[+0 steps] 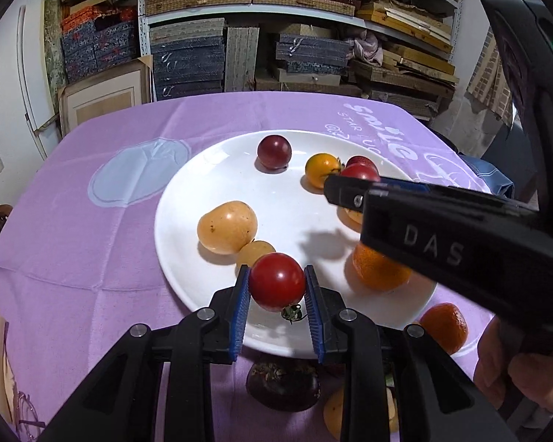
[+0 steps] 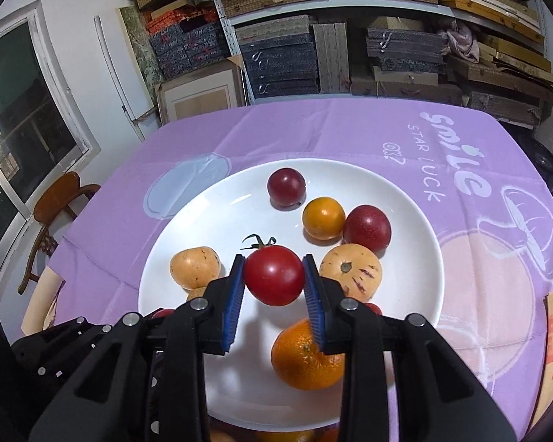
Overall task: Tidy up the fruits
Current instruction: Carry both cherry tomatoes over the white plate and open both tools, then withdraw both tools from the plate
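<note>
Left gripper (image 1: pixel 277 283) angled down over the white plate (image 1: pixel 202 184), clamping a red tomato (image 1: pixel 276 280); right gripper (image 2: pixel 274 276) clamps another tomato (image 2: pixel 274 274). Only the left view catches the dark mangosteen (image 1: pixel 283 386) off-plate.

Stacked boxes (image 2: pixel 276 59) fill shelves behind; a wooden chair (image 2: pixel 51 213) stands left.

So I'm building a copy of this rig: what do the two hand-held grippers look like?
Both the left hand-held gripper and the right hand-held gripper are black plastic with silver bolts and ribbed blue pads. The right one's body bears "DAS" lettering.
</note>
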The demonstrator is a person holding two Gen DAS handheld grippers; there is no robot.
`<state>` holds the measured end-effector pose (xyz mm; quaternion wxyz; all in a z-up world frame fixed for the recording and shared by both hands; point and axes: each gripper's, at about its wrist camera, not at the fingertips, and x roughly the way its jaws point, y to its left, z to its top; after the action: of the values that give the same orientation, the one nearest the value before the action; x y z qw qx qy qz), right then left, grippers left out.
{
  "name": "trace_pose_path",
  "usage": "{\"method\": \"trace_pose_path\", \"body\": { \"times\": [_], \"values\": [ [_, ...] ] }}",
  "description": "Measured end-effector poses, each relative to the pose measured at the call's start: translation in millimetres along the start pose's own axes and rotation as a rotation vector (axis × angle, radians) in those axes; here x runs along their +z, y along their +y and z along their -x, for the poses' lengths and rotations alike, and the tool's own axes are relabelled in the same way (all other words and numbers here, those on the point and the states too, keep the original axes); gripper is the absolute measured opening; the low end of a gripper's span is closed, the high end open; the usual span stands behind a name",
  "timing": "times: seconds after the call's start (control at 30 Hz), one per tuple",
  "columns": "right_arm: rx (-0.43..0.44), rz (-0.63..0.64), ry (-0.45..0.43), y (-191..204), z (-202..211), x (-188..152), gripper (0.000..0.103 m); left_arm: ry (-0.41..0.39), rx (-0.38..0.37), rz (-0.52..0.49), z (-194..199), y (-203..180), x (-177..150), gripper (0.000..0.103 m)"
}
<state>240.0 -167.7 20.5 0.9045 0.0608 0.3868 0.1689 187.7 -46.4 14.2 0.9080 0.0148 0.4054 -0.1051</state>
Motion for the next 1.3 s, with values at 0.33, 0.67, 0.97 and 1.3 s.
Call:
{"method": "trace_pose_path", "body": {
  "times": [0.33,0.67,0.97,1.3],
  "values": [
    [0.011,-0.01,0.063,-9.7,-22.1,-6.4,0.036,0.034,0.005,0.011,-15.7,3.7,-6.6,0.03],
    [0.036,-0.035,-0.114,-9.2,47.9,4.4,0.053,-0.084,0.037,0.071,22.1,22.4,-0.7,0.074],
    [-0.01,-0.021,-0.301,-20.3,161.1,-48.1,0.097,-0.179,0.082,0.068,99.6,33.6,-28.6,0.09],
    [-0.151,-0.151,-0.174,-73.4,139.1,-156.3,0.099,-0.169,0.1,-0.025,130.6,-3.2,-116.6,0.092]
  ]
}}
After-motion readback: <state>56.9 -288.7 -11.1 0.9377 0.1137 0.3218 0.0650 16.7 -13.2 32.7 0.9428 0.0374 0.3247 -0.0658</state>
